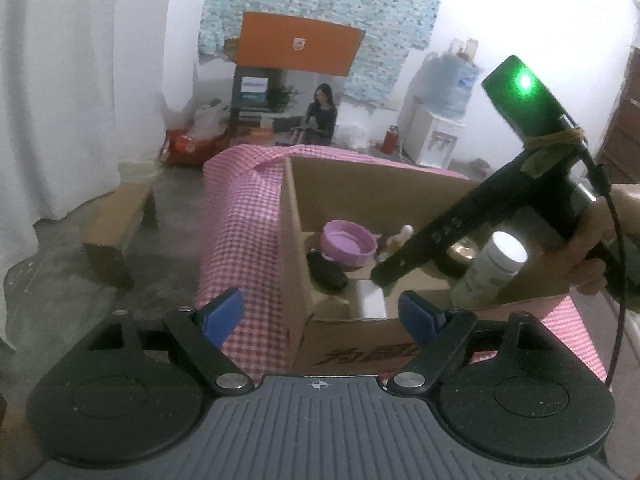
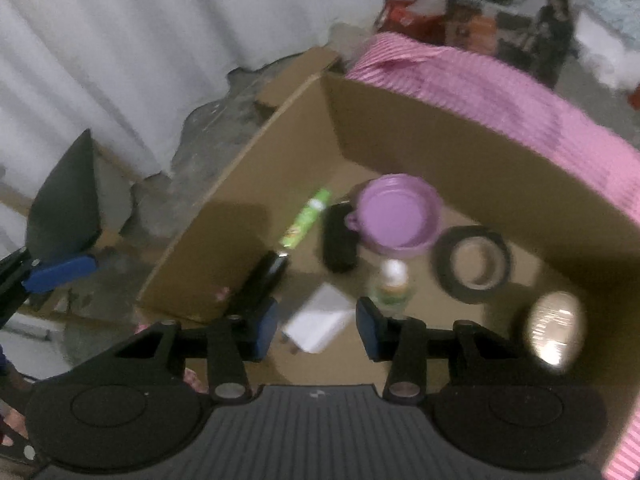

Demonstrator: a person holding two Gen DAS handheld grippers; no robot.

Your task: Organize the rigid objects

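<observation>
An open cardboard box (image 2: 460, 152) sits on a pink checked cloth (image 1: 240, 240). Inside lie a purple bowl (image 2: 396, 216), a roll of black tape (image 2: 472, 264), a white block (image 2: 320, 322), a green tube (image 2: 306, 218), a black oblong object (image 2: 338, 240), a small bottle (image 2: 392, 284) and a white jar (image 2: 554, 332). My right gripper (image 2: 316, 326) is open and empty, hovering just above the white block inside the box. My left gripper (image 1: 320, 310) is open and empty at the box's near left corner (image 1: 304, 320). The right tool (image 1: 460, 232) reaches into the box in the left wrist view.
A low cardboard piece (image 1: 116, 232) stands on the grey floor to the left. White curtains (image 1: 60, 80) hang on the left. A water dispenser (image 1: 436, 120) and an orange box (image 1: 300, 44) stand at the back wall, with a seated person (image 1: 320, 116).
</observation>
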